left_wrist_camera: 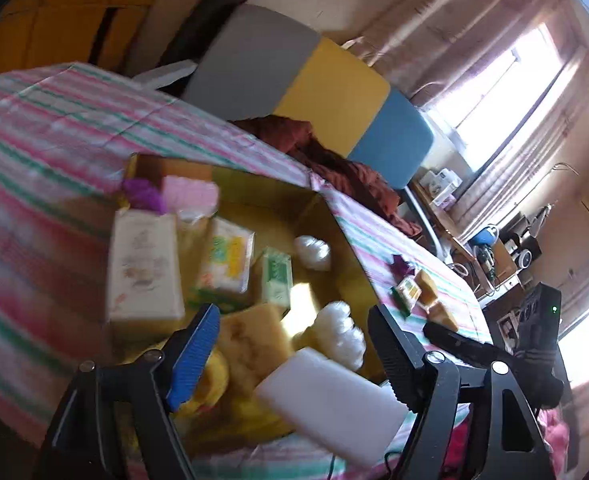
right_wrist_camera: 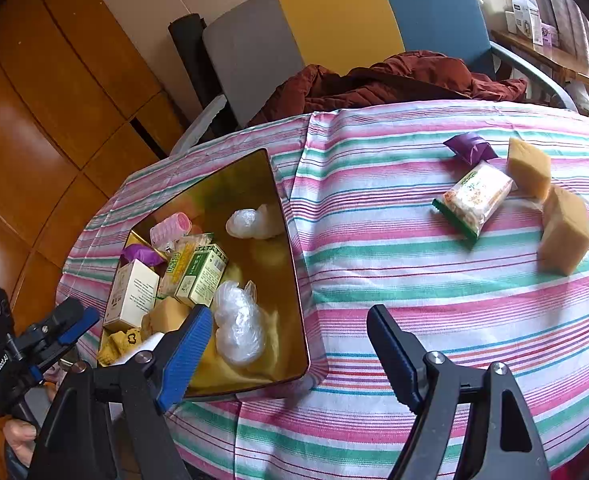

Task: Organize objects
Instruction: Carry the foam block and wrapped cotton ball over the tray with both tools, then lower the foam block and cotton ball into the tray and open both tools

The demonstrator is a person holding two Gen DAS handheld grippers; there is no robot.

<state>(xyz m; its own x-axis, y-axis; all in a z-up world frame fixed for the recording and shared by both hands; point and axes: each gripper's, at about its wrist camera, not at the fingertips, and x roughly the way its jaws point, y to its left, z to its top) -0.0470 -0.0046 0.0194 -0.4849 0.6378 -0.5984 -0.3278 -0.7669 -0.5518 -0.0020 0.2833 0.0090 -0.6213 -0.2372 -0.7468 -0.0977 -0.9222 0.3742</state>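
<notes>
Left gripper (left_wrist_camera: 294, 344) hung spread over the gold tray (right_wrist_camera: 290, 216), white block (left_wrist_camera: 334, 392) loose between its pads; right gripper (right_wrist_camera: 290, 352) gaped empty. Box lettering was unreadable.

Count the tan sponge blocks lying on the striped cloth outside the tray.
2: one sponge block beside the snack packet, the other just nearer. More sit inside the tray.

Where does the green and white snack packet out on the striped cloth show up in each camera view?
Left wrist: snack packet lies right of centre, beyond the gold tray's right rim.
Right wrist: snack packet lies upper right, beside two tan sponge blocks.
Shared landmark: the grey, yellow and blue chair.
</notes>
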